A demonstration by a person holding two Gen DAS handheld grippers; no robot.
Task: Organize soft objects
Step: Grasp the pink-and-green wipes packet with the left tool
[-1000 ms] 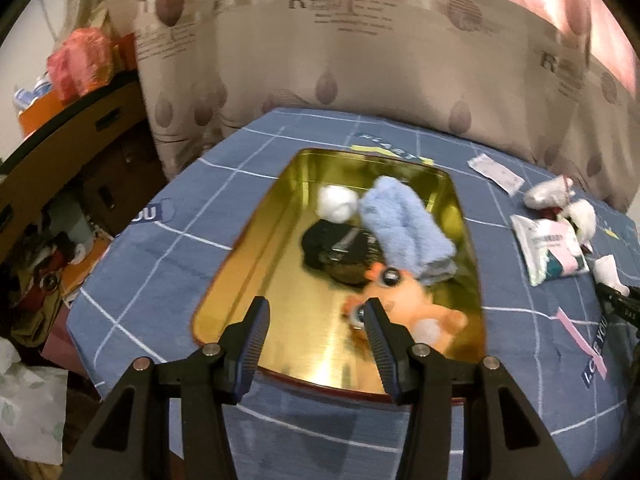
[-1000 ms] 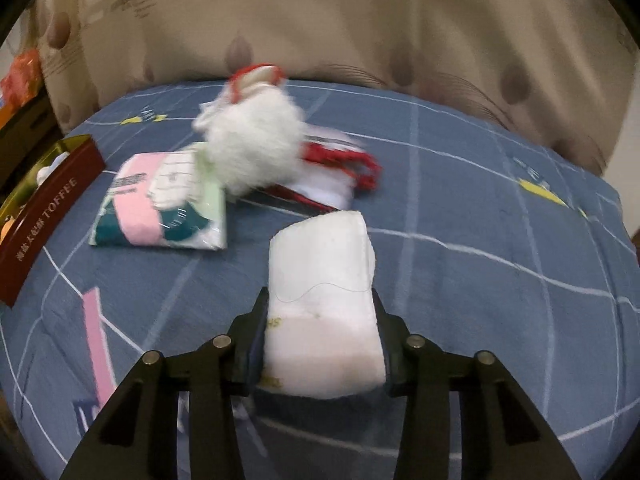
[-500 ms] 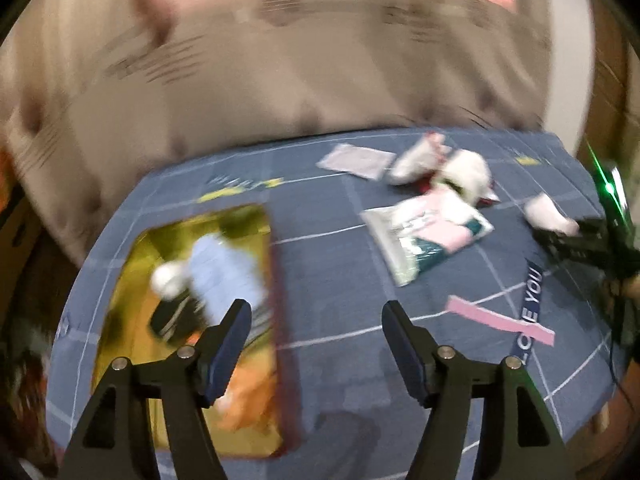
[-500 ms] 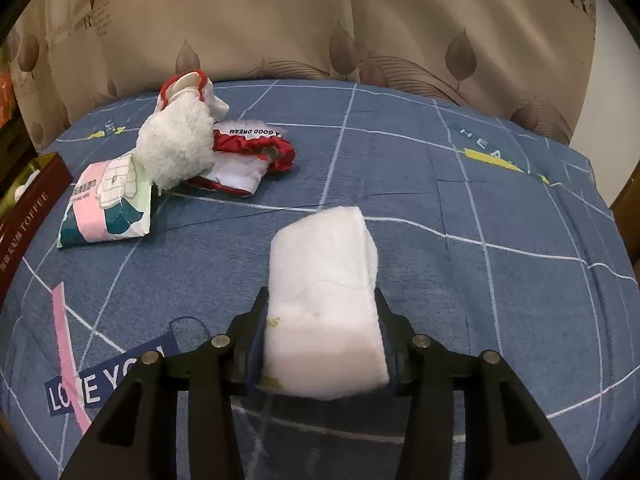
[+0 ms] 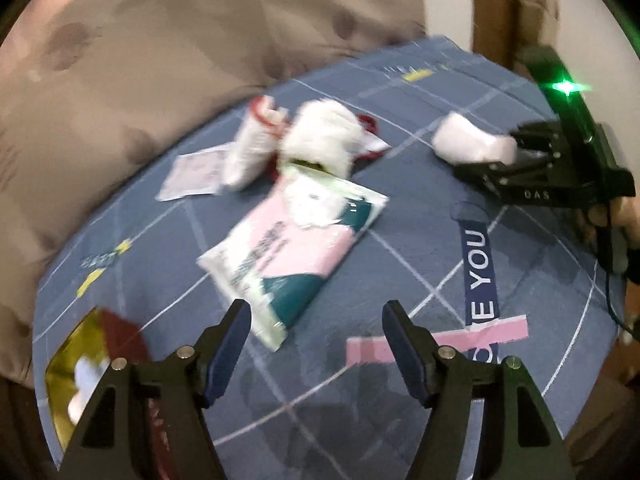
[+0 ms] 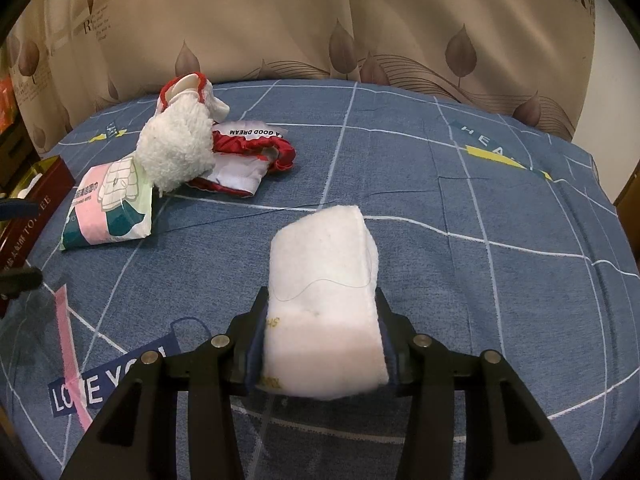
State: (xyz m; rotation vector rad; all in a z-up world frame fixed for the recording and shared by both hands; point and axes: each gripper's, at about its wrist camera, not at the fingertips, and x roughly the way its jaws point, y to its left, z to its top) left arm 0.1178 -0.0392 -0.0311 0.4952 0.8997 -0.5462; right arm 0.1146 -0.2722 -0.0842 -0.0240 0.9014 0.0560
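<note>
My right gripper (image 6: 320,300) is shut on a white folded soft pad (image 6: 324,280), held just above the blue cloth-covered surface (image 6: 480,184). In the left wrist view that right gripper (image 5: 480,152) and the pad (image 5: 464,140) show at the right. My left gripper (image 5: 316,312) stands open and empty above the near corner of a pink and green wipes pack (image 5: 296,248). Behind the pack lie a fluffy white toy (image 5: 324,140) and a red-trimmed white cloth (image 6: 248,156). The gold tin (image 5: 72,364) with soft things in it sits at the lower left.
A flat white sachet (image 5: 192,172) lies at the back left near the beige leaf-print curtain (image 6: 360,20). The tin's dark red wall (image 6: 28,208) is at the left edge of the right wrist view. A hand (image 5: 624,216) holds the right gripper. The surface drops off at the right edge.
My left gripper swung right, from over the gold tin to over the wipes pack, rolled, and its jaws widened. My right gripper shifted a little, still holding the white pad.
</note>
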